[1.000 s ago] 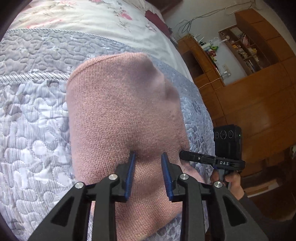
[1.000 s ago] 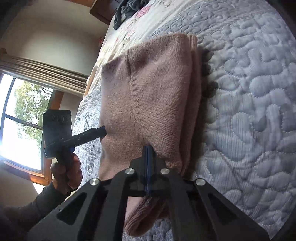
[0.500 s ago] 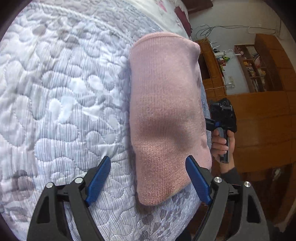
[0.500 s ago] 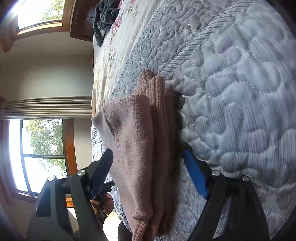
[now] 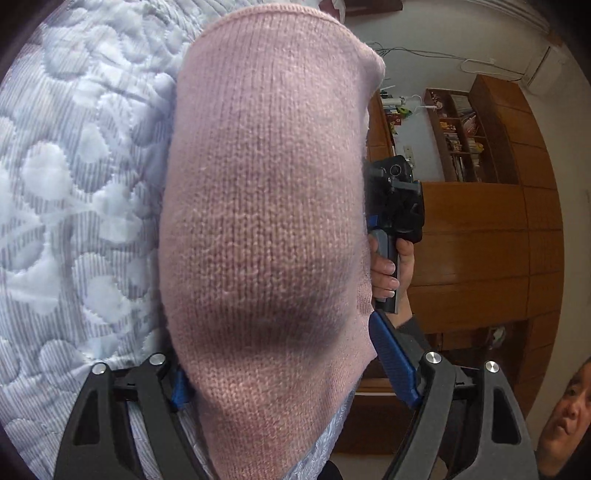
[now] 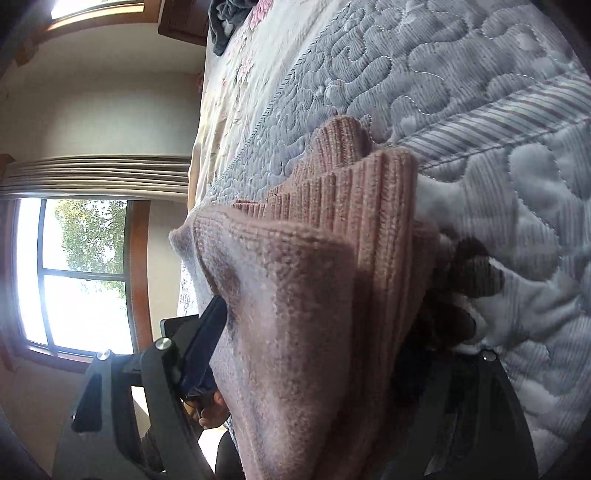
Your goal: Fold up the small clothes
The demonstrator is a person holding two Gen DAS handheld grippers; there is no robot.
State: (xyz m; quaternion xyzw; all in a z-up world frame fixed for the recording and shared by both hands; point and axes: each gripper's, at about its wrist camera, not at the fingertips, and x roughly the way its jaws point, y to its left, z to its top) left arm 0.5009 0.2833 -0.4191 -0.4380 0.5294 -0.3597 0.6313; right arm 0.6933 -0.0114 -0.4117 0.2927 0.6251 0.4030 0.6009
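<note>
- So we're looking at a folded pink knit sweater (image 5: 266, 221) lying on a bed, on a grey-lavender quilted bedspread (image 5: 74, 184), close to the bed's edge.
- Our left gripper (image 5: 291, 373) has its fingers (image 5: 393, 360) spread wide apart, one on each side of the near end of the folded sweater. The blue pad on the one side is clear to see; the other is mostly tucked behind the knit. Nothing is pinched, the fabric just sits between them.
- From the left wrist view, the far end of the sweater is a smooth rounded fold, and the whole bundle runs away from us in a long narrow stack.
- Past the sweater's right edge we can see a hand (image 5: 388, 273) wrapped round the handle of the right gripper, with wooden cabinets (image 5: 480, 240) and a bookshelf (image 5: 458, 136) behind.
- In the right wrist view, the right gripper (image 6: 332, 365) is also wide open, straddling the sweater from the other side. One finger (image 6: 207, 339) shows by the knit; the opposite one is down in shadow against the bedspread and hard to make out.
- That view shows the layered ribbed hems (image 6: 354, 192) stacked up at the far end, so it's several thicknesses.
- A window (image 6: 74, 277) with a curtain (image 6: 96, 173) above it sits off to the side, and a dark garment (image 6: 225, 22) lies at the far end of the bed.
</note>
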